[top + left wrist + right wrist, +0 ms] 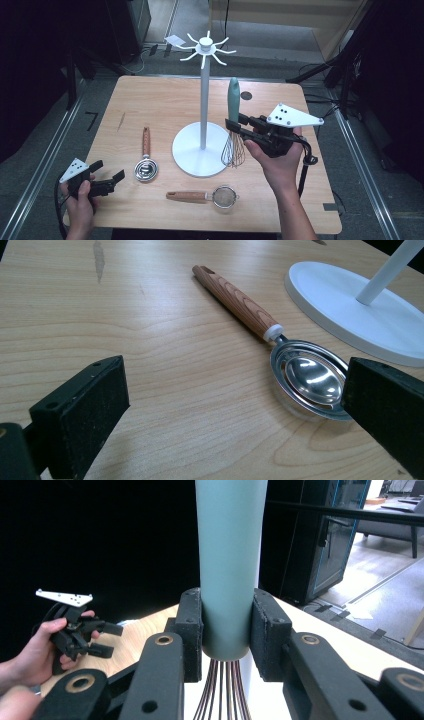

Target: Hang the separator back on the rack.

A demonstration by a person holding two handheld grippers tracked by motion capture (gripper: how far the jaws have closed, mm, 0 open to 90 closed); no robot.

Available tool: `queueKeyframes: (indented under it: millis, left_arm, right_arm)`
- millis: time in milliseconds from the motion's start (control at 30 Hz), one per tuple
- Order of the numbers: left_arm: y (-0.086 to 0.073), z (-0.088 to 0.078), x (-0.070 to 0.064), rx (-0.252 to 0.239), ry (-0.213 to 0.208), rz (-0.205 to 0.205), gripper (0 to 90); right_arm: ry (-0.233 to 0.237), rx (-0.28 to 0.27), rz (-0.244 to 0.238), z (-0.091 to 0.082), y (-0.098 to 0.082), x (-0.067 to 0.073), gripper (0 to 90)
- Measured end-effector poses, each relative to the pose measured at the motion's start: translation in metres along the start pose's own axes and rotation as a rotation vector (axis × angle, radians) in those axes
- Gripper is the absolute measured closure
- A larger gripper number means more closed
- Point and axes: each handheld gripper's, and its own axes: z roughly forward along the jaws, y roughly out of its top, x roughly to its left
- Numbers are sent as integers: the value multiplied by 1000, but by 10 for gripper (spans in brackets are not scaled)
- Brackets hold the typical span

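My right gripper (234, 127) is shut on a whisk's pale green handle (233, 100), holding it upright above the table, wire loops (233, 151) hanging down beside the white stand's base (192, 155). In the right gripper view the two pads (190, 625) press on the handle (230, 555) from both sides. My left gripper (111, 179) stands open low at the table's near left corner, nothing between its jaws. In the left gripper view a steel egg separator (310, 375) with a wooden handle lies just beyond the right fingertip (385, 405).
The white stand's pole (204, 95) rises mid-table to a crown of hooks (206, 48). A small mesh strainer (224, 196) with a wooden handle lies near the front edge. The egg separator (146, 167) lies left of the base. Dark floor surrounds the table.
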Motion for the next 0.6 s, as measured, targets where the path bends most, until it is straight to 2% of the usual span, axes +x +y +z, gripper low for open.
queueKeyframes:
  millis: [600]
  left_arm:
    - [0, 0, 0, -3, -3, -1, 0]
  right_arm:
    - [22, -30, -3, 8, 19, 0, 711]
